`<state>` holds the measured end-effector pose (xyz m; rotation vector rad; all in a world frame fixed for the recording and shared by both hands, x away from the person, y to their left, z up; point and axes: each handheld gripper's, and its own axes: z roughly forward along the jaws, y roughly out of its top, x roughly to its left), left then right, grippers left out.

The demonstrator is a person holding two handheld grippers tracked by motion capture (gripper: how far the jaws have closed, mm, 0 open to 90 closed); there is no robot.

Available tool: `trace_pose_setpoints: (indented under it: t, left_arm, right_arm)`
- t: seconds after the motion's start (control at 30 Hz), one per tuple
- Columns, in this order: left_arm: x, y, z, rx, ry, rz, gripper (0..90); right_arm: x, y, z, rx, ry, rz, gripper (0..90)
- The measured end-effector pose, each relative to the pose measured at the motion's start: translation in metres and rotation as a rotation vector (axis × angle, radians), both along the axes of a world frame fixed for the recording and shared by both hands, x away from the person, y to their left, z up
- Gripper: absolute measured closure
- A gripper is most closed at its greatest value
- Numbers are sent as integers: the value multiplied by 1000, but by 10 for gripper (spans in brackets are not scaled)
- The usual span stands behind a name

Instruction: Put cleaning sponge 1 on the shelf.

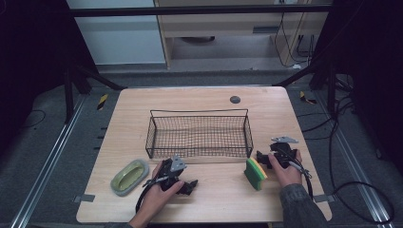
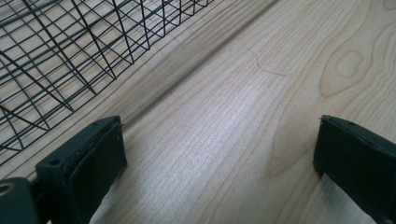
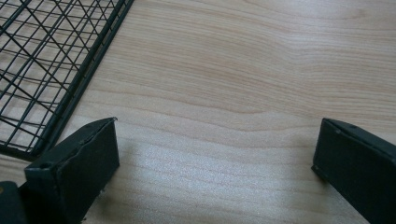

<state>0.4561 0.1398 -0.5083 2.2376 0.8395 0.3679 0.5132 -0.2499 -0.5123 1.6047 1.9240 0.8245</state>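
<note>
A black wire basket stands empty in the middle of the table. On its edge near the front right is a green and yellow sponge. A green oval dish lies at the front left. My left gripper rests on the table in front of the basket, between dish and sponge, jaws pointing right. In the left gripper view it is open over bare wood, with the basket's mesh at the upper left. My right gripper sits just behind the sponge, by the basket's front right corner, and is open with nothing between its jaws.
The wooden table has a dark round grommet near its far edge. Black cables trail off the right side onto the floor. Metal frame legs and rails stand around the table.
</note>
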Motion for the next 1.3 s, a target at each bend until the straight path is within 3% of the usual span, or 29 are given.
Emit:
trace_pose_setpoints:
  t: [0.2,0.43,0.63,0.77,0.97,1.1,1.17,1.3]
  left_arm:
    - [-10,7,10,4,20,-14,53]
    - [-29,19,42,100,-22,-45,52]
    - [-28,53,85,146,-64,26,53]
    - [-17,84,105,169,-67,70,47]
    - [-4,119,114,231,-48,75,59]
    - [5,139,112,262,-12,98,54]
    - [10,147,110,262,26,101,46]
    - [16,155,106,283,69,114,70]
  right_arm:
    - [-2,-2,0,0,0,23,4]
    - [-4,-5,0,-6,-4,54,5]
    - [-8,-8,0,-5,-5,63,5]
    - [-12,-11,0,-5,-5,61,5]
    - [-23,-18,-1,-4,-6,66,5]
    - [-28,-22,-1,-3,-6,69,6]
    - [-30,-24,-1,-3,-5,74,6]
    - [-33,-25,-1,-6,-6,85,6]
